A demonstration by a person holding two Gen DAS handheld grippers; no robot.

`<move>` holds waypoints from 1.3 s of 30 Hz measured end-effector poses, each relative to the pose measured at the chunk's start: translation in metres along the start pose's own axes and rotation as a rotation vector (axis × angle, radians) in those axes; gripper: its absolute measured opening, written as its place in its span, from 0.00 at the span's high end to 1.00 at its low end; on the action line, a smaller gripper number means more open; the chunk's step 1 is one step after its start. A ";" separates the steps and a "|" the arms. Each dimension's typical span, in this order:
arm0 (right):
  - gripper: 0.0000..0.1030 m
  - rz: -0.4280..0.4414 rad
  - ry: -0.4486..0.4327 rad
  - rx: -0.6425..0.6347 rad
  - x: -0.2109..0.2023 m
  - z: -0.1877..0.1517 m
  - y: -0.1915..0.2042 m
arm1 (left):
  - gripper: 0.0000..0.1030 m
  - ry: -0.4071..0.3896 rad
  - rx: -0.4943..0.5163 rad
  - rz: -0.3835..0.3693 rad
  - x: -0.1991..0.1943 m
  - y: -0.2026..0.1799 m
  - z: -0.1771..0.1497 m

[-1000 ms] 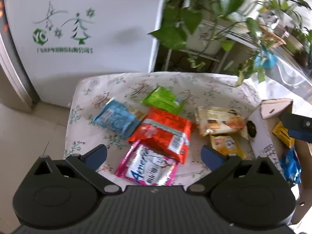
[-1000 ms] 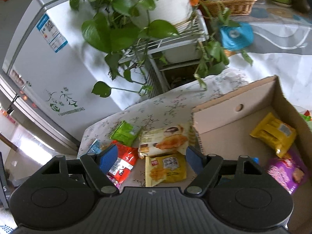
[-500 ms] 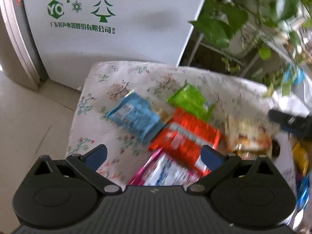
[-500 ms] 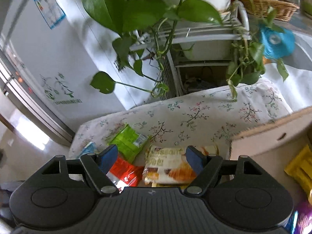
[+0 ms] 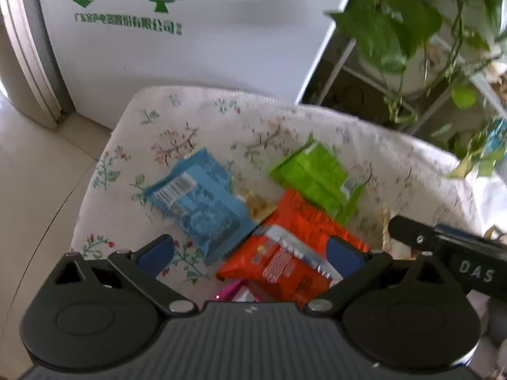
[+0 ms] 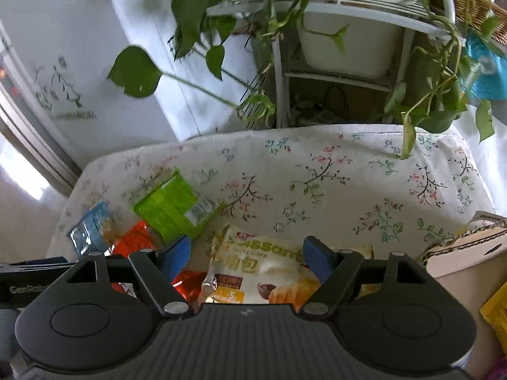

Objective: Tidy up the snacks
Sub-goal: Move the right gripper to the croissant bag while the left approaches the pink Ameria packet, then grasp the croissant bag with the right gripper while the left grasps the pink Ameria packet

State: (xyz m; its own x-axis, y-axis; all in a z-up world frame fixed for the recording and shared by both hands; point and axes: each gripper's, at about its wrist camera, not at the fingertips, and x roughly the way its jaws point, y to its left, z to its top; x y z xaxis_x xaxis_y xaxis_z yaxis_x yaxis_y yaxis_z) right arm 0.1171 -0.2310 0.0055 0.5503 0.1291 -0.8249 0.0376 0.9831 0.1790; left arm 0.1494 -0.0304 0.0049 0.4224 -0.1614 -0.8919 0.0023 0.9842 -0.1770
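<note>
Snack packets lying on the floral tablecloth (image 6: 332, 171), croissant pack (image 6: 263, 269) sitting between the right gripper (image 6: 247, 253)'s opening fingers, untouched, orange packet (image 5: 294, 247) at six o'clock under the left gripper (image 5: 250, 253), fingers spread, holding nothing.

We see daylight glaring off the floor (image 5: 28, 171) left of the fridge (image 5: 190, 47), which looks washed out. Both views are slightly motion-blurred, worst in the plant (image 6: 196, 15) beside the fridge, and bend strongly at the edges.
</note>
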 end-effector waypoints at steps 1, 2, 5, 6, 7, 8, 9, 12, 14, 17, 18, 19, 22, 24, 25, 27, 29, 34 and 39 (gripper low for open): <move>0.19 -0.002 0.009 -0.013 -0.001 0.000 0.002 | 0.00 0.007 0.012 0.012 0.002 0.000 -0.002; 0.19 0.004 0.015 -0.015 -0.003 0.000 0.002 | 0.00 -0.003 0.016 0.004 0.002 0.001 -0.003; 0.18 0.022 0.044 0.006 -0.006 -0.003 0.002 | 0.01 0.010 0.021 -0.005 -0.002 0.007 -0.006; 0.18 0.025 0.052 0.007 -0.008 -0.004 0.003 | 0.01 0.014 0.032 -0.001 -0.003 0.009 -0.007; 0.18 0.030 0.060 0.008 -0.010 -0.007 0.005 | 0.01 0.017 0.043 0.003 -0.004 0.011 -0.008; 0.18 0.031 0.066 0.008 -0.011 -0.009 0.007 | 0.01 0.019 0.054 0.008 -0.006 0.013 -0.010; 0.18 0.029 0.073 0.006 -0.011 -0.012 0.010 | 0.01 0.022 0.065 0.008 -0.007 0.015 -0.012; 0.17 0.019 0.094 -0.014 -0.018 -0.025 0.020 | 0.01 0.043 0.087 -0.003 -0.012 0.022 -0.019; 0.14 0.018 0.112 -0.027 -0.024 -0.036 0.026 | 0.01 0.060 0.107 0.002 -0.013 0.025 -0.026; 0.11 0.047 0.141 0.002 -0.037 -0.053 0.030 | 0.01 0.075 0.160 0.005 -0.017 0.028 -0.038; 0.11 0.067 0.148 0.009 -0.042 -0.059 0.031 | 0.01 0.080 0.180 0.006 -0.018 0.028 -0.042; 0.11 0.086 0.156 0.016 -0.046 -0.065 0.031 | 0.01 0.086 0.194 -0.003 -0.020 0.030 -0.045; 0.11 0.134 0.178 0.071 -0.058 -0.081 0.030 | 0.01 0.096 0.226 -0.016 -0.027 0.034 -0.057; 0.11 0.165 0.205 0.117 -0.065 -0.090 0.027 | 0.00 0.094 0.242 -0.015 -0.032 0.035 -0.065; 0.11 0.175 0.214 0.132 -0.069 -0.095 0.026 | 0.00 0.095 0.248 -0.014 -0.034 0.036 -0.068; 0.11 0.179 0.237 0.141 -0.076 -0.104 0.028 | 0.00 0.119 0.237 -0.024 -0.037 0.040 -0.073; 0.11 0.174 0.242 0.114 -0.081 -0.109 0.031 | 0.01 0.135 0.244 -0.018 -0.041 0.041 -0.078; 0.11 0.070 0.196 -0.016 -0.082 -0.108 0.040 | 0.02 0.114 0.152 -0.051 -0.051 0.046 -0.076; 0.11 0.037 0.224 -0.023 -0.070 -0.108 0.039 | 0.02 0.116 0.035 0.002 -0.048 0.040 -0.078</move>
State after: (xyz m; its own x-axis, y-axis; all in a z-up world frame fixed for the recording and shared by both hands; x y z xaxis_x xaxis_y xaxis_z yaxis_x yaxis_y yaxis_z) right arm -0.0099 -0.1877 0.0129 0.3523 0.1879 -0.9169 0.0006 0.9796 0.2009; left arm 0.0588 0.0106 0.0080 0.3144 -0.1653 -0.9348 0.0343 0.9861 -0.1628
